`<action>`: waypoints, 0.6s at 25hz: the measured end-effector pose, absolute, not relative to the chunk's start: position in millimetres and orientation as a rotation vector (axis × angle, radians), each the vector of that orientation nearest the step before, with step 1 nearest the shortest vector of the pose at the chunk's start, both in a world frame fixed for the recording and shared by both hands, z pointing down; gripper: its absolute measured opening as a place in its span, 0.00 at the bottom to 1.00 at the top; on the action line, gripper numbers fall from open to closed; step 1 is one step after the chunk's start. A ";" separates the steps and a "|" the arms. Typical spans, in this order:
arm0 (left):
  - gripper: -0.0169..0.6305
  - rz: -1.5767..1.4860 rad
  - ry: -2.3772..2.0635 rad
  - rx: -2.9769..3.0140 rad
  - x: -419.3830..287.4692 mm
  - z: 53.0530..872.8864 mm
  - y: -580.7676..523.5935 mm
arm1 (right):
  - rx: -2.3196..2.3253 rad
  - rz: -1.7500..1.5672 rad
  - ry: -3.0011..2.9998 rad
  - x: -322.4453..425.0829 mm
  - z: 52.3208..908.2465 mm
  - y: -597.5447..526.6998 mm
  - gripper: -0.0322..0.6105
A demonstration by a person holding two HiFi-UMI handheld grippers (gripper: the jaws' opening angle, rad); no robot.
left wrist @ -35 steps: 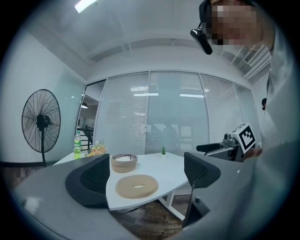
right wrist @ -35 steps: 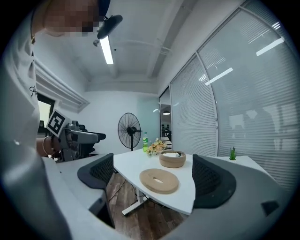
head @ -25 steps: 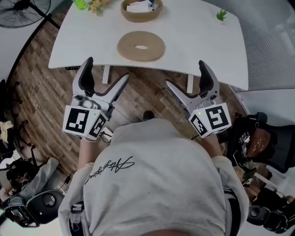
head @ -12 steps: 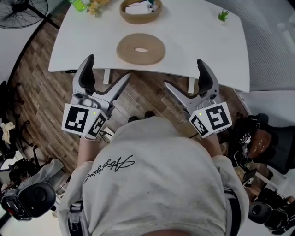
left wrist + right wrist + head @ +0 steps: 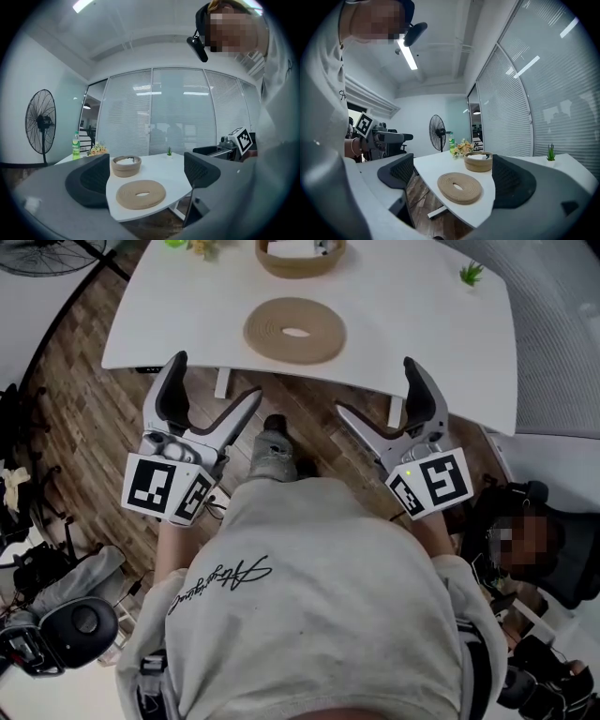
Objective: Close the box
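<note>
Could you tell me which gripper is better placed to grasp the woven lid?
Left, marginally: the right gripper is equally open and short of the table, but the left gripper looks slightly nearer the lid.

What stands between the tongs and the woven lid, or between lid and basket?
Nothing visible. The left tongs and right tongs hang open, empty, short of the table; the lid lies flat near its edge, only bare surface between it and the basket.

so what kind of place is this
Most likely an office or meeting room. A white table stands on a wood floor, glass partition walls with blinds run behind it, and a pedestal fan stands by the wall.
</note>
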State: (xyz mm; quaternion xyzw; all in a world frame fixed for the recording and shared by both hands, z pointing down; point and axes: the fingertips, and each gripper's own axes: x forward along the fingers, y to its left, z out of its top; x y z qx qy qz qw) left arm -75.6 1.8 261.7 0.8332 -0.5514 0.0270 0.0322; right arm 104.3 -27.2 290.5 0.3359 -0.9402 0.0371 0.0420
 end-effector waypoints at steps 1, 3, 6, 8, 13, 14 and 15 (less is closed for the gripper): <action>0.76 0.078 -1.700 2.566 -76.7 260.9 -0.2 | 1.028 0.111 -2.881 103.4 289.6 -28.6 0.84; 0.76 0.064 -1.697 2.580 -77.2 258.3 -8.3 | 1.040 0.102 -2.887 101.3 287.5 -35.9 0.84; 0.76 0.062 -1.669 2.616 -77.4 258.1 -23.5 | 1.065 0.082 -2.890 96.1 284.8 -49.4 0.84; 0.76 0.064 -1.645 2.640 -79.8 258.9 -35.1 | 1.078 0.062 -2.886 92.7 282.8 -60.1 0.84; 0.76 0.042 -1.603 2.678 -89.2 255.1 -77.6 | 1.121 0.042 -2.868 84.1 276.7 -98.3 0.84; 0.76 0.037 -1.592 2.687 -91.3 253.7 -87.0 | 1.130 0.036 -2.860 81.6 276.0 -106.7 0.84; 0.76 0.034 -1.581 2.697 -93.4 252.6 -96.2 | 1.139 0.031 -2.853 79.1 275.3 -115.2 0.84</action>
